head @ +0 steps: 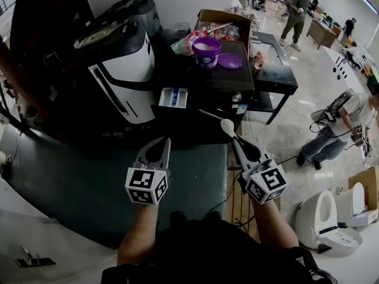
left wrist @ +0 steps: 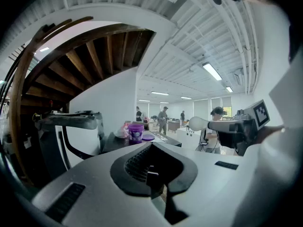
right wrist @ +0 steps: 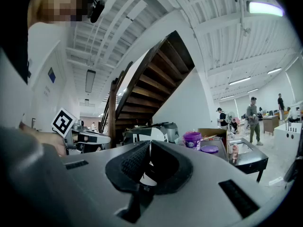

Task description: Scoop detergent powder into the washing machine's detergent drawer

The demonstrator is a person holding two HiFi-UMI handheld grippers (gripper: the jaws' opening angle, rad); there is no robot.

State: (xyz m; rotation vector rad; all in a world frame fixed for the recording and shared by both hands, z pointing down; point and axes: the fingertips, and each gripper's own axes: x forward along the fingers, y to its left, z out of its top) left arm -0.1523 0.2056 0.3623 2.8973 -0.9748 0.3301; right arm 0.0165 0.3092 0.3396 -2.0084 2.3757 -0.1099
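**Operator:** What do I have in hand, and where is the detergent?

**Manual:** Your right gripper (head: 237, 142) is clamped on the handle of a white spoon (head: 227, 126). The bowl points up-frame, just right of centre in the head view. It cannot be told whether the bowl carries powder. Your left gripper (head: 161, 145), at lower centre-left, has its jaws closed together on nothing. The purple tub (head: 206, 52) stands open at upper centre, with pale powder (head: 206, 44) showing at its mouth. Its lid (head: 230, 61) lies just beside it to the right. The detergent drawer (head: 173, 97) is pulled out, below and left of the tub.

**Operator:** How will these handle?

**Manual:** Expect the spoon to be light, stiff plastic with a thin, smooth handle. It is likely to swivel between the pads under load, so grip well back on the handle and carry the bowl level. Treat the powder as loose and easily spilt. The tub is probably light and may slide when you dig. If it does, steady its wall with the left gripper.

**Operator:** Is there any writing to check?

**Manual:** The tub bears a label, but it is too small to read. The marker cubes (head: 145, 186) show only black-and-white square patterns. No brand is legible on the drawer.
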